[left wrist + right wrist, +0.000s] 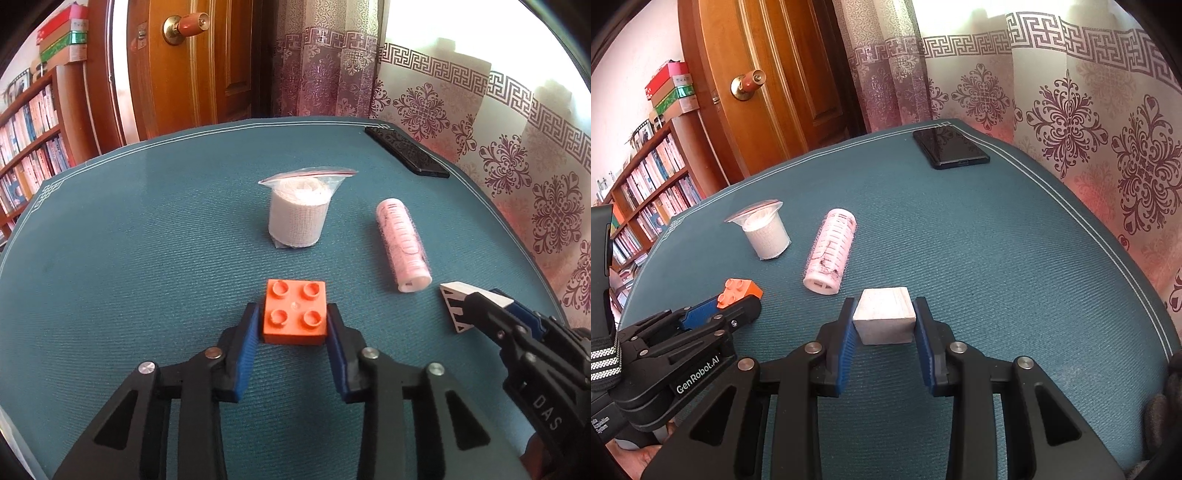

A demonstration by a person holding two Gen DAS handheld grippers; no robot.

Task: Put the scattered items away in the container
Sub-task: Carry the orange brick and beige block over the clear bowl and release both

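Left gripper (293,325), marked "GenRobot.AI": fingers clamp orange brick (294,316). Right gripper (884,321), marked "DAS": fingers clamp white block (884,315).

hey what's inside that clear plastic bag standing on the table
A roll of white bandage stands upright inside the clear bag, filling it. The bag's top flares open above the roll. Whether anything sits down in the roll's core cannot be seen.

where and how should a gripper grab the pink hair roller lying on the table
Grip the pink hair roller across the middle of its barrel, coming from above with the fingers straddling its long axis. It lies on its side on the teal table, so it could roll; the round ends give no flat hold. Both grippers look occupied already.
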